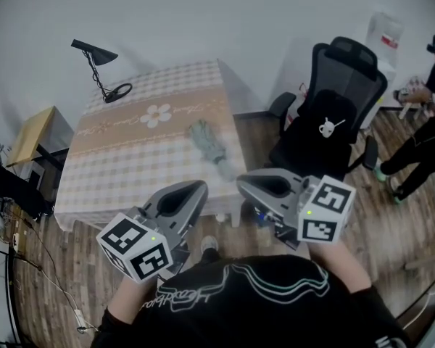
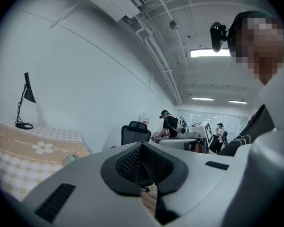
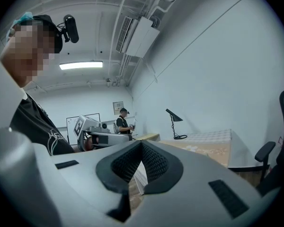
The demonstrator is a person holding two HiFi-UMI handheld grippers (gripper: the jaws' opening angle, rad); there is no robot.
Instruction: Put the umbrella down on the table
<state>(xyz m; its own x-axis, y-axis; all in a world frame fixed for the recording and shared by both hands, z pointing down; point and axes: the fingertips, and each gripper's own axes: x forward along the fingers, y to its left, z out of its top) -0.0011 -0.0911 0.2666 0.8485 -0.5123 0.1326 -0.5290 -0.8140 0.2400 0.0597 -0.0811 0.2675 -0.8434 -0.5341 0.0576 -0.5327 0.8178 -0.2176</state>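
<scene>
A folded grey-green umbrella (image 1: pixel 209 145) lies on the checked tablecloth of the table (image 1: pixel 130 158), near its right edge, with nothing touching it. My left gripper (image 1: pixel 196 189) and right gripper (image 1: pixel 245 183) hover side by side in front of the table's near edge, close to my body and short of the umbrella. Both are shut with nothing between the pads. In the left gripper view the jaws (image 2: pixel 142 145) meet, and the umbrella (image 2: pixel 72 158) shows small on the table at the left. The right gripper's jaws (image 3: pixel 141 145) are also closed and empty.
A black desk lamp (image 1: pixel 98 67) stands at the table's far left corner. A black office chair (image 1: pixel 333 114) stands right of the table, with a water dispenser (image 1: pixel 383 38) behind it. There is a wooden side table (image 1: pixel 36 133) at the left and a person (image 1: pixel 428 122) at the far right.
</scene>
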